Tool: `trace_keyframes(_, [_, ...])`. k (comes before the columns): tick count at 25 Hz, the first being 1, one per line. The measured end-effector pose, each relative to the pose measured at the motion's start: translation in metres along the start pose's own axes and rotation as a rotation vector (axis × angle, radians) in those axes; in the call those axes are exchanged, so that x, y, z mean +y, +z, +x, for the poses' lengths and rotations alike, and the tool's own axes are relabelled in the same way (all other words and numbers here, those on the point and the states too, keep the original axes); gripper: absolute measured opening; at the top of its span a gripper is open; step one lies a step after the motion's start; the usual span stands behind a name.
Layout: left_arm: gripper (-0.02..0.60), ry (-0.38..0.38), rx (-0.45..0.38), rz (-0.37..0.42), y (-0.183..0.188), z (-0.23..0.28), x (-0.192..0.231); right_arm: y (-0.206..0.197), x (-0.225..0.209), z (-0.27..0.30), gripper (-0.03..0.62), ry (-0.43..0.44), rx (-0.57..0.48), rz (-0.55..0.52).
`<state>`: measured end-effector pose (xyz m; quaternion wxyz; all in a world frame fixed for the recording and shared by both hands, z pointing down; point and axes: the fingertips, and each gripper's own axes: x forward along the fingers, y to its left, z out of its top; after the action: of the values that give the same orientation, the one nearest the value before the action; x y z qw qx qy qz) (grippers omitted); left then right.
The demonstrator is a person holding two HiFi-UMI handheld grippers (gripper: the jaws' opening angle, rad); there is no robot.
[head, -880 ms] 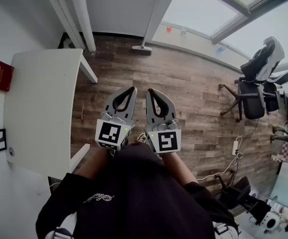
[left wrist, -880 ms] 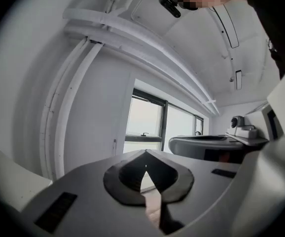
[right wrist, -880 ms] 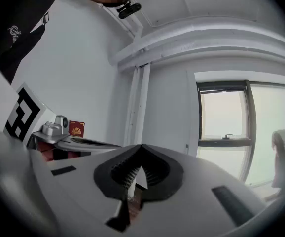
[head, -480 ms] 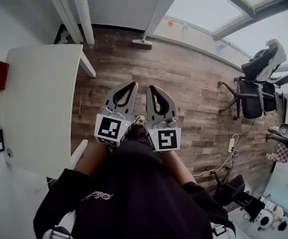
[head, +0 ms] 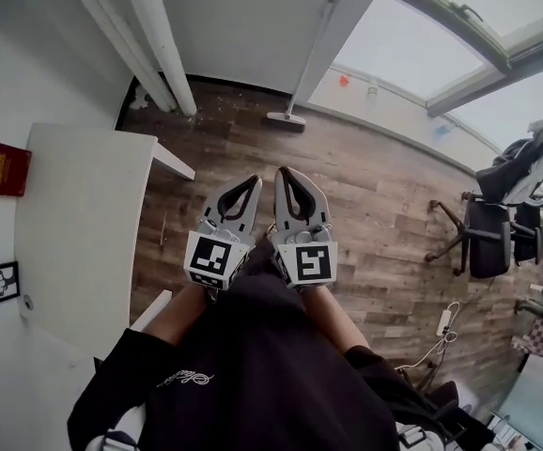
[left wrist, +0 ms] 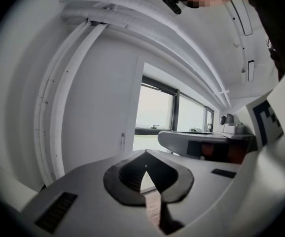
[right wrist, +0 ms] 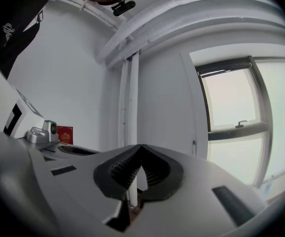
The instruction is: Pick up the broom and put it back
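Both tongs are pressed together with nothing between them: the left tongs (head: pixel 251 180) and the right tongs (head: pixel 285 171) sit side by side close in front of the person's body, over the wooden floor (head: pixel 365 186) and pointing toward the far wall. A white worktop (head: pixel 74 224) stands to their left. The broom (head: pixel 310 54) is well apart from both, straight ahead, propped against the wall beside the window, with its flat head (head: pixel 286 118) resting on the floor and the thin pale handle leaning upward. It looks light and stiff, a long rigid pole with most of its weight low at the head, so it will likely swing or tip if taken near the top end. The smooth, narrow handle may slip or roll in a loose pinch. The better hold is probably on the handle around its middle or lower, squeezed square across it, with the second tongs higher up to steady it.
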<state>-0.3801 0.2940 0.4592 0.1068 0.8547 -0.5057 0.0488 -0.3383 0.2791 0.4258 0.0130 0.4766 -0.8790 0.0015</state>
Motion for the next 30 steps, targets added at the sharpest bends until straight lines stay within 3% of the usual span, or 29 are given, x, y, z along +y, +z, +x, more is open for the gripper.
trace_keyframes(12, [0.002, 0.034, 0.114, -0.067, -0.013, 0.120, 0.005, -0.027, -0.104, 0.072, 0.021, 0.016, 0.053, 0.080])
trace_keyframes(18, [0.002, 0.072, 0.126, -0.092, -0.025, 0.165, 0.057, -0.075, -0.137, 0.130, 0.021, -0.002, 0.149, 0.053])
trace_keyframes(24, [0.002, 0.039, 0.170, -0.137, -0.038, 0.232, 0.105, -0.113, -0.173, 0.200, 0.021, -0.032, 0.220, 0.035])
trace_keyframes(30, [0.002, 0.024, 0.181, -0.128, -0.068, 0.310, 0.162, -0.173, -0.220, 0.279, 0.021, -0.084, 0.308, 0.001])
